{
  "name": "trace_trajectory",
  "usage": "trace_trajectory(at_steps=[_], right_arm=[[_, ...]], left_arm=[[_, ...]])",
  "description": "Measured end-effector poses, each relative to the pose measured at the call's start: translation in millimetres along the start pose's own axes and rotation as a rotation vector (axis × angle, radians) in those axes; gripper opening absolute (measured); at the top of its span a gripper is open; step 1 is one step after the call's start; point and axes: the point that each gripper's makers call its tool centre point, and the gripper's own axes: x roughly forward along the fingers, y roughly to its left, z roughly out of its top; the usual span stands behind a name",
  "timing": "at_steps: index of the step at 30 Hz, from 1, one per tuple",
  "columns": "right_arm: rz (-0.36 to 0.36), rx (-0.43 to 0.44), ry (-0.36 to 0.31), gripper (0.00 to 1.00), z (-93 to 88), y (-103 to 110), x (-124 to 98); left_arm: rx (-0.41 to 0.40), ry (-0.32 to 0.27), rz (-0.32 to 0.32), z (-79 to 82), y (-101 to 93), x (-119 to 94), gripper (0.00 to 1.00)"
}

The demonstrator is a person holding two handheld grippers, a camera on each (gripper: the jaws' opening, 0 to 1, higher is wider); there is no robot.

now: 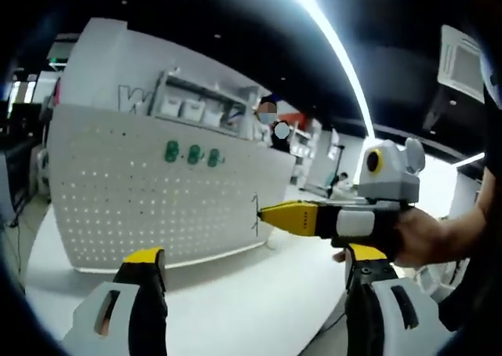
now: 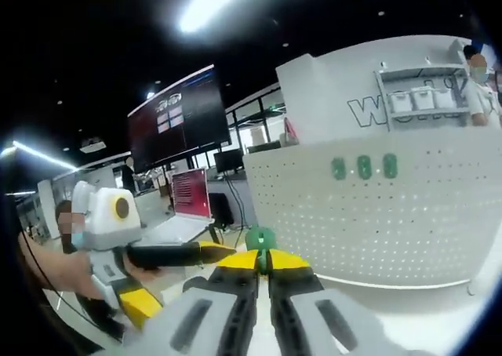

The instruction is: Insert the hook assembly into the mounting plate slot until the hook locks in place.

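Observation:
A white perforated mounting plate (image 1: pixel 157 199) (image 2: pixel 392 215) stands upright on the white table (image 1: pixel 259 309). Three green hooks (image 1: pixel 192 154) (image 2: pixel 365 167) sit in a row in its upper part. My right gripper (image 2: pixel 263 256) is shut on a green hook assembly (image 2: pixel 261 237), held in the air short of the plate. In the left gripper view the right gripper (image 1: pixel 267 213) comes in from the right, a thin dark piece (image 1: pixel 256 213) sticking out of its tip near the plate's right end. My left gripper (image 1: pixel 255 251) stands open with nothing between its jaws, low and beside the right one.
A shelf with white bins (image 1: pixel 192 109) (image 2: pixel 423 99) rises behind the plate, and a person (image 1: pixel 271 125) stands there. Dark screens (image 2: pixel 176 117) and a red monitor (image 2: pixel 190 193) stand to the plate's left. A hand (image 1: pixel 420 234) holds the right gripper.

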Motion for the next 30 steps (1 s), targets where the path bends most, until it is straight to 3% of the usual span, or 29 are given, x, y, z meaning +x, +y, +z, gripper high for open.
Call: trace_trajectory(at_steps=[8,20,30], right_arm=[[-0.067,-0.010,-0.052,0.00,13.1,-22.4,7.7],[-0.146,-0.013,-0.096,0.00,27.5,-58.4,16.5],[-0.274,-0.010,-0.159,0.00,40.6,-110.8,21.8]], left_arm=[[-0.027,-0.020,0.023,0.4,10.3,-0.5,1.00],[0.009,-0.018,0.068,-0.6,26.4,-1.0,1.00],[0.033,-0.003,0.088,-1.5,34.4,-2.3,1.00]])
